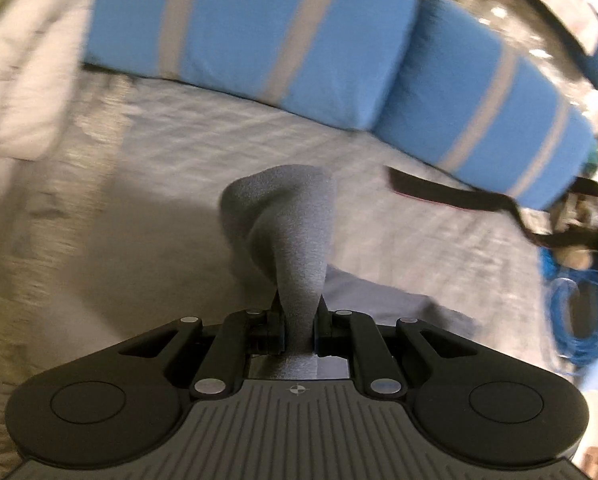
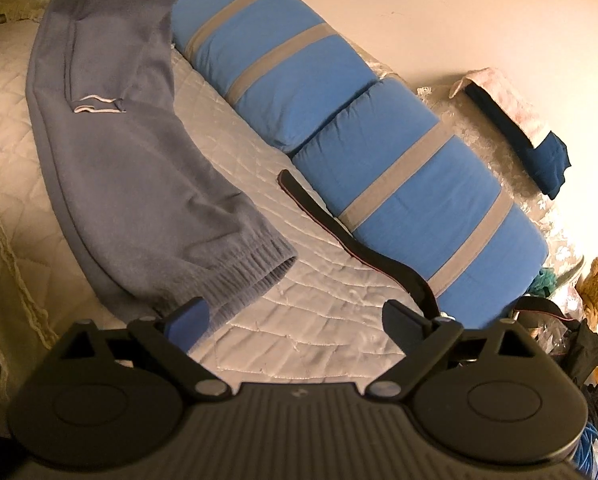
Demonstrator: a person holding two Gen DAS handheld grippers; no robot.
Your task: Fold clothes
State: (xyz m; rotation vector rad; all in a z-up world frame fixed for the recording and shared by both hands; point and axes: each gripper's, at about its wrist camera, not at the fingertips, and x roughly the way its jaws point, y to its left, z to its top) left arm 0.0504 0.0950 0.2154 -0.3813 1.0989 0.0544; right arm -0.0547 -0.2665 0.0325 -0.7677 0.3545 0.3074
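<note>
Nearest in the left wrist view, the left claw (image 1: pixel 299 312) is clenched on a bunched fold of the sweatpants (image 1: pixel 291 232), the grey-blue cloth rising from between the pads toward twelve o'clock. In the right wrist view the right claw (image 2: pixel 295 320) stands released, empty, over the quilt (image 2: pixel 319 300), with the ribbed cuff (image 2: pixel 255 276) just beside its left finger at ten o'clock. The sweatpants (image 2: pixel 111 152) look soft, limp and fairly thick; cuff or waistband seem the firmest holds. The leg's long axis runs from the cuff toward eleven o'clock, cuff pointing at the claw. Farther off lie a black strap (image 2: pixel 339 232) and two blue pillows (image 2: pixel 379 160).
</note>
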